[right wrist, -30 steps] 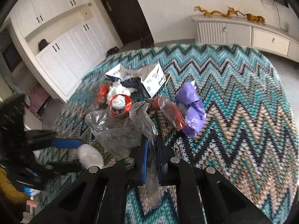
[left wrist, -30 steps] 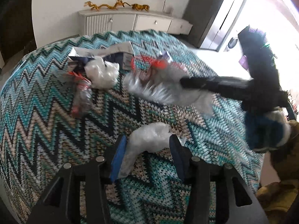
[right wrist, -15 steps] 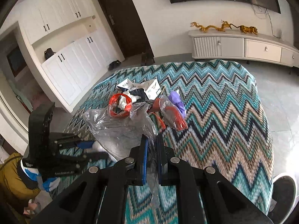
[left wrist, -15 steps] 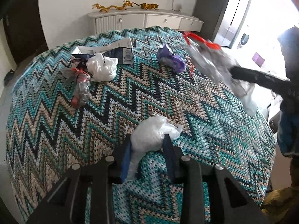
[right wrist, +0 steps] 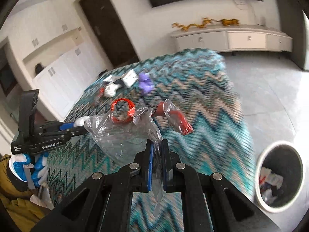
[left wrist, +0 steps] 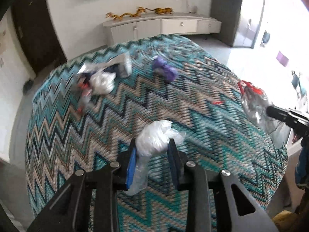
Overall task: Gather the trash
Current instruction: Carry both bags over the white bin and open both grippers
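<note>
My left gripper (left wrist: 153, 145) is shut on a crumpled white plastic bag (left wrist: 156, 137) and holds it above the zigzag-patterned table (left wrist: 96, 135). My right gripper (right wrist: 156, 145) is shut on a clear plastic bag with red handles (right wrist: 123, 129), lifted off the table's right side; it also shows in the left wrist view (left wrist: 256, 104). A trash bin (right wrist: 280, 176) with rubbish inside stands on the floor at lower right. More trash lies at the table's far side: a white bag (left wrist: 102, 81), a purple wad (left wrist: 166, 69), a torn box (left wrist: 119, 65).
A white sideboard (left wrist: 160, 27) stands against the far wall. White cupboards (right wrist: 58, 81) and a dark door (right wrist: 108, 25) are to the left. Grey tiled floor (right wrist: 270, 96) surrounds the table.
Both grippers have risen and pulled back from the table with their bags. The right gripper swung to the right, bringing the trash bin into view.
</note>
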The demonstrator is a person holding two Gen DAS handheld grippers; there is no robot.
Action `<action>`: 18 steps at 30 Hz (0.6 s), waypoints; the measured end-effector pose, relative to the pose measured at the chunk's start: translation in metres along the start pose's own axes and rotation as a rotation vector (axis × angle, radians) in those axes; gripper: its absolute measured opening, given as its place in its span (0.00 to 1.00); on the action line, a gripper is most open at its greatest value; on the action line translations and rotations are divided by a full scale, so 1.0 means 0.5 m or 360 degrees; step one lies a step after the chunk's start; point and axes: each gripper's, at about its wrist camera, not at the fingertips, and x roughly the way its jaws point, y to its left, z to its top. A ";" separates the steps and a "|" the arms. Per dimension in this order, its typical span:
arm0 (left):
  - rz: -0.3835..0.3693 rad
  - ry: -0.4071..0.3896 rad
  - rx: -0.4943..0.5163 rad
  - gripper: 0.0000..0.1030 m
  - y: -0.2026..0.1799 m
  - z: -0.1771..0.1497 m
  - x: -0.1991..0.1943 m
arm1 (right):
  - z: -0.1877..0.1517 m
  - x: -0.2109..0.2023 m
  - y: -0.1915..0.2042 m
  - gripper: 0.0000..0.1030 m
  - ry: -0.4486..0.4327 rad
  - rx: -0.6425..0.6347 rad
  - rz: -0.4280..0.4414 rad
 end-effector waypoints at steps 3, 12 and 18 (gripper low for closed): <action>-0.0003 0.0003 0.0176 0.28 -0.080 0.028 -0.005 | -0.024 -0.047 -0.060 0.07 -0.0059 0.0099 -0.0068; -0.0147 0.0008 0.0647 0.28 -0.368 0.134 0.030 | -0.090 -0.137 -0.277 0.07 -0.0138 0.0407 -0.0362; -0.0306 0.0133 0.0750 0.28 -0.549 0.192 0.107 | -0.118 -0.138 -0.413 0.08 -0.0092 0.0577 -0.0522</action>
